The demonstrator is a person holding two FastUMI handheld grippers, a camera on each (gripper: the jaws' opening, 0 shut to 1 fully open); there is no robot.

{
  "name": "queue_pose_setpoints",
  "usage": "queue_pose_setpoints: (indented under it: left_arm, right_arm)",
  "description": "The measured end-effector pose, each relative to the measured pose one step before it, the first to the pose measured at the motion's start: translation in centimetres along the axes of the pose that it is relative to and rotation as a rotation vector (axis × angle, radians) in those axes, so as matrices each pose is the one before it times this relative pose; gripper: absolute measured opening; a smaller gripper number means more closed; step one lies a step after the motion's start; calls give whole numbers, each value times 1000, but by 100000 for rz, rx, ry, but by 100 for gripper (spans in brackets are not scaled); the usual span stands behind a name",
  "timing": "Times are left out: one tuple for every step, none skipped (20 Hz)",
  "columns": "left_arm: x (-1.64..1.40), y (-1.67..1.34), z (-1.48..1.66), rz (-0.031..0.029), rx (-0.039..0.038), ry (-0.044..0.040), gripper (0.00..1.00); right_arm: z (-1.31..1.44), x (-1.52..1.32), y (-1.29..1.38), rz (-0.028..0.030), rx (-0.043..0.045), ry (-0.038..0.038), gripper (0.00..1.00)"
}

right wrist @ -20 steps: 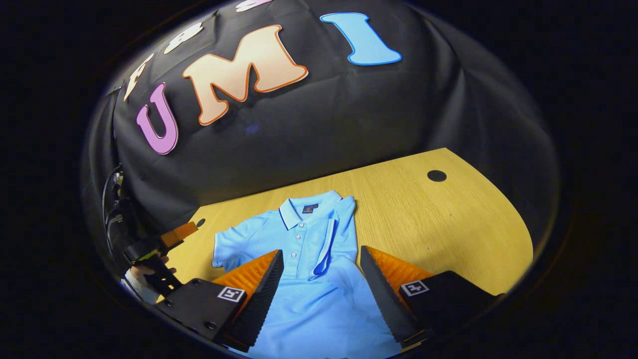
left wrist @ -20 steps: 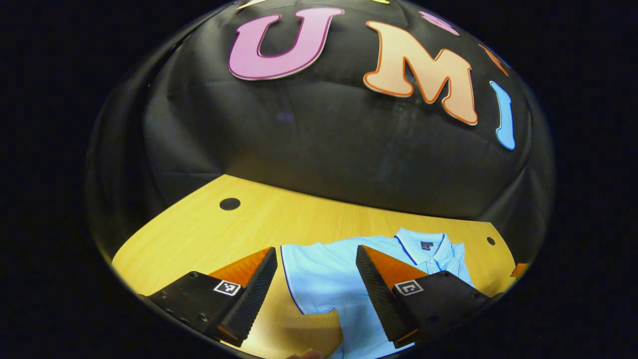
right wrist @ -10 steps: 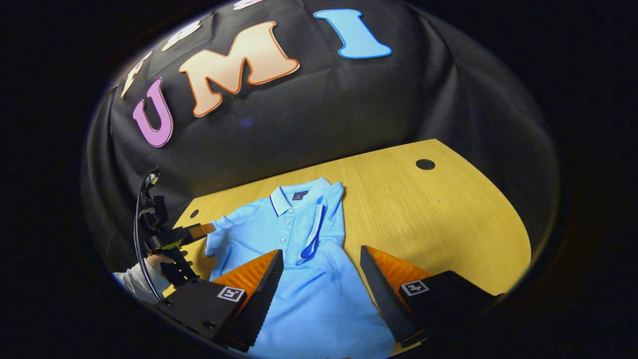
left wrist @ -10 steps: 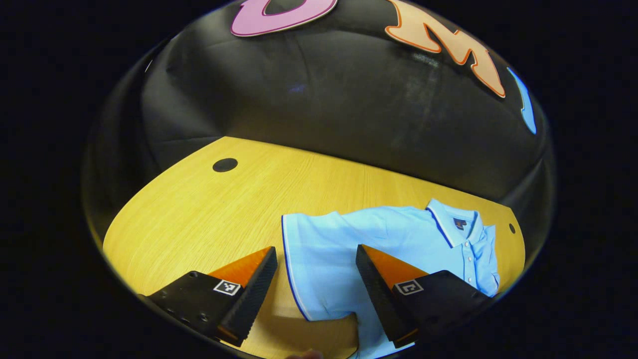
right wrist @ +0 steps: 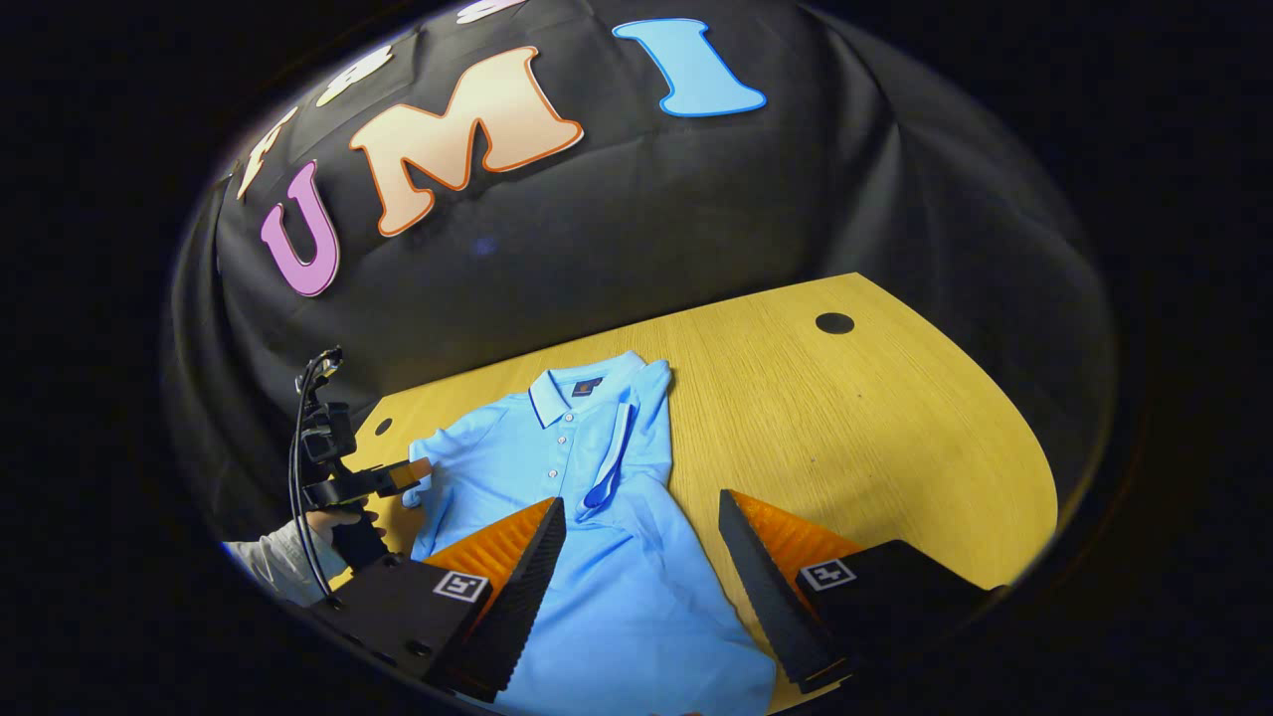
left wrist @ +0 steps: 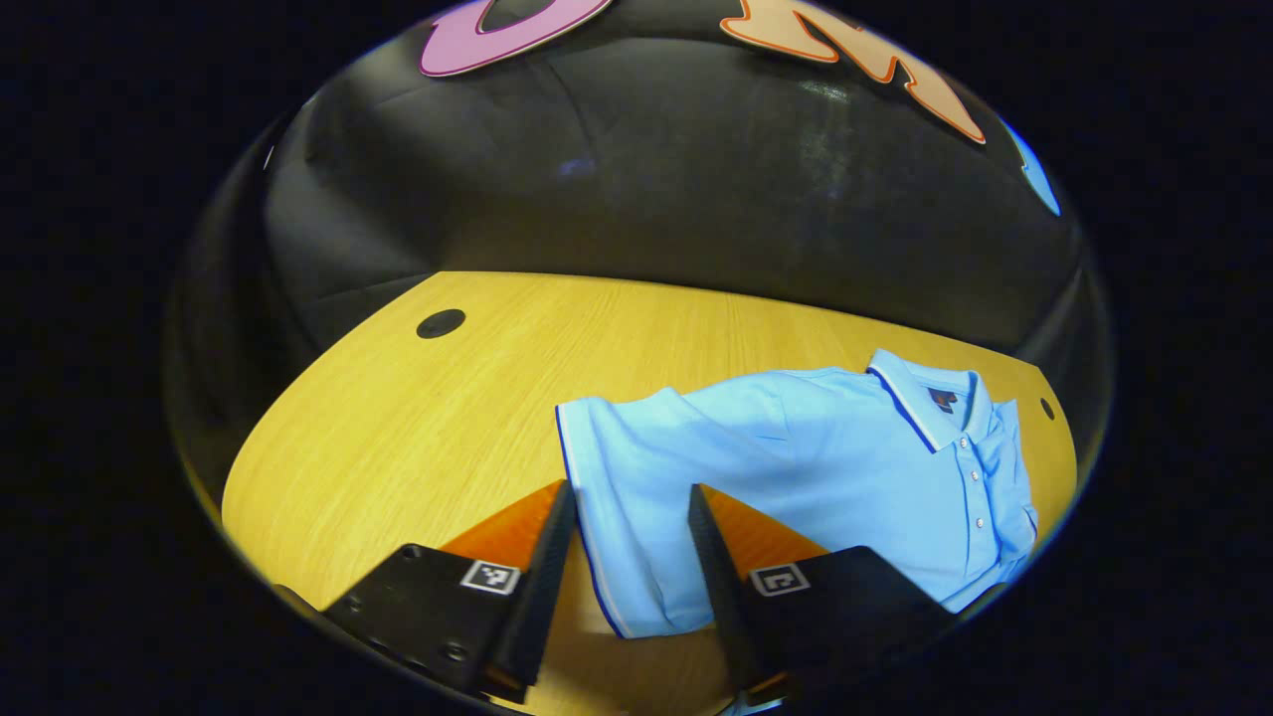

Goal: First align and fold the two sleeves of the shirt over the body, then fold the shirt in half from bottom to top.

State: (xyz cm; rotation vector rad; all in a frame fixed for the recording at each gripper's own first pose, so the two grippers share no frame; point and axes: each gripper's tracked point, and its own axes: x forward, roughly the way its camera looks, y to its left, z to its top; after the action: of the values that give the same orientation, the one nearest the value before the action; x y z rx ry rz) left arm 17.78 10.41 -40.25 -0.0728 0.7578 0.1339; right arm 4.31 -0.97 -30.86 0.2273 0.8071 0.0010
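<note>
1. The shirt (right wrist: 607, 537), a light blue polo with a dark-trimmed collar and a buttoned placket, lay flat on the wooden table (right wrist: 875, 438), collar toward the booth wall and hem toward the near edge.
2. In the right gripper view, one sleeve (right wrist: 615, 457) was folded over the body, its trimmed cuff lying beside the placket. The other sleeve (left wrist: 622, 497) was spread out sideways on the table.
3. Left tool (left wrist: 625, 537): fingers narrowed but with a gap between them, straddling the trimmed cuff of the spread sleeve. Whether the fingers (left wrist: 550, 557) touched the cloth could not be told.
4. The left tool also appeared in the right gripper view (right wrist: 416, 471), its tip at the outer edge of the spread sleeve, with a hand (right wrist: 333, 519) and pale cuff gripping the handle.
5. Right tool (right wrist: 641, 542): fingers spread wide, holding nothing, hanging over the lower body of the shirt.
6. A dark round hole (right wrist: 834, 323) sat in the table top, well apart from the shirt.
</note>
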Motion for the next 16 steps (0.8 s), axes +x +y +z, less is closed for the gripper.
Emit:
queue_pose_setpoints:
  left_arm:
    - [222,-800,-4,-3306,729,-754,62]
    - [-46,-522,-84,-1587,16,108,40]
    - [169,-131,298,-145,-811,-1054,19]
    - [21,40,195,256,-113,-410,4]
    - [9,86,112,326,134,-555,1]
    - [-30,-7,234,552,-275,-432,0]
    - [-41,-302,-58,75,352,975,0]
    - [-245,-417,48,-294,1024,917,0]
    - [-487,-726,603,-1429,1150,-534,0]
    - [-282,-1076,916,-2264,1081,-1496,0]
    - [-373,-1180,875,-1871,1320,-1920,0]
    - [-432,-1345,763,-2374,1573,-932,0]
    - [-524,-1483,628,-2646,1196,-914,0]
    - [-325,-1640,435,-2899,845,-171,0]
    - [-62,-1772,252,-3085,495,-445,0]
    - [-49,-1519,78,-2176,210,21,0]
  right_arm:
    - [-248,-47,-299,-589,-507,101,97]
    - [-206,-35,-226,-477,-827,192,97]
    - [-272,-249,-145,-323,-683,437,97]
    - [-77,-175,-67,89,-70,-75,97]
    - [-37,-131,-71,35,192,198,98]
    - [-141,-106,-69,28,132,212,97]
    - [130,-181,-173,-470,-161,-121,98]
    - [211,-182,-275,-649,-413,-506,97]
    - [86,-117,-183,-563,41,-426,98]
    - [169,-231,7,49,280,-456,97]
    - [248,-234,64,342,231,-672,97]
    - [73,-167,-13,269,184,-372,97]
    - [70,-204,113,483,11,-427,97]
    - [8,-68,56,-28,-423,-306,97]
    - [-54,-135,-35,74,-391,182,97]
    - [-175,-222,108,252,-17,142,97]
